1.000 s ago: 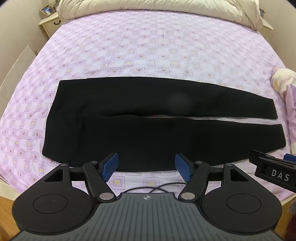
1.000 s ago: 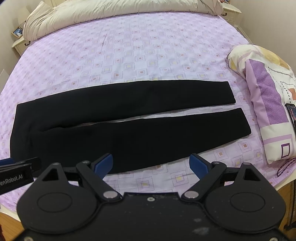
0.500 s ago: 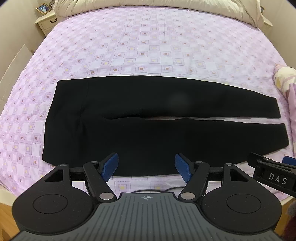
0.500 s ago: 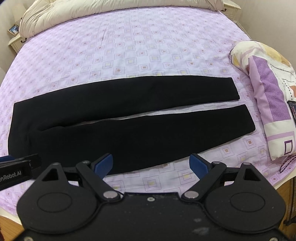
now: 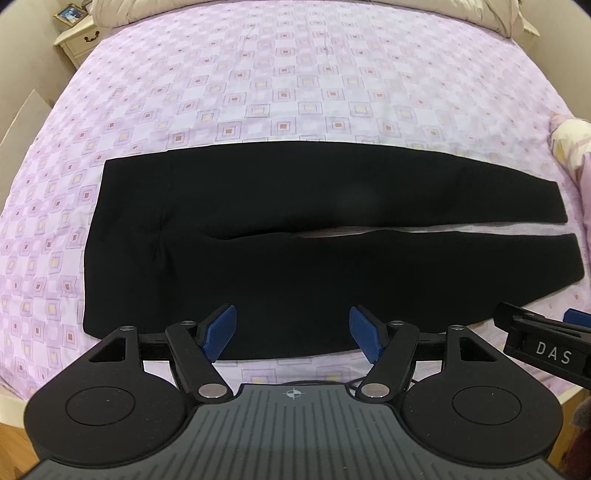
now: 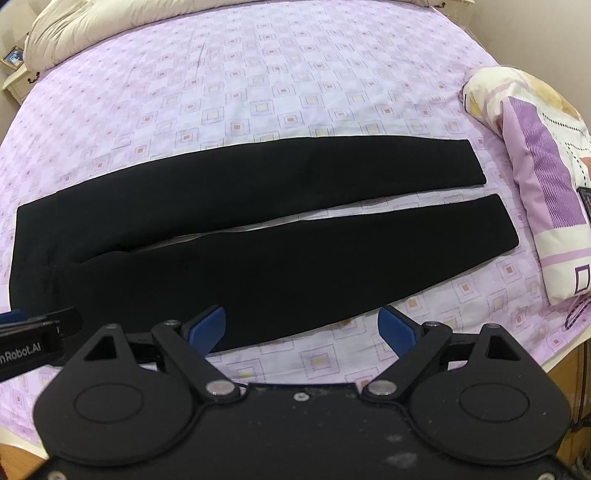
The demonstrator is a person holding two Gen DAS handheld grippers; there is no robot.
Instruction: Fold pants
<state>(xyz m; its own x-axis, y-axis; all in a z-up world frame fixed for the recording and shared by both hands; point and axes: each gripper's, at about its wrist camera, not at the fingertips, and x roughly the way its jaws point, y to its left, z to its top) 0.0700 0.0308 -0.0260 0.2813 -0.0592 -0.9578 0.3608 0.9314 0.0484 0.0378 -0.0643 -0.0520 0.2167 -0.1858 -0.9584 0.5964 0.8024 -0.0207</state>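
Observation:
Black pants (image 5: pixel 280 236) lie flat across the purple patterned bed (image 5: pixel 280 92), waist at the left, both legs running right with a narrow gap between them. They show in the right wrist view (image 6: pixel 258 229) too. My left gripper (image 5: pixel 293 334) is open and empty, above the near leg's front edge near the thigh. My right gripper (image 6: pixel 301 328) is open and empty, above the near edge of the front leg, farther toward the cuffs. Neither touches the cloth.
A folded purple and cream quilt (image 6: pixel 535 166) lies at the bed's right side, beside the cuffs. Pillows (image 6: pixel 92 40) lie along the headboard. A bedside table (image 5: pixel 79 35) stands at the far left. The bed's near edge runs just under both grippers.
Both grippers have moved forward and lower toward the pants. The pants look larger and lie as before. Both stay open.

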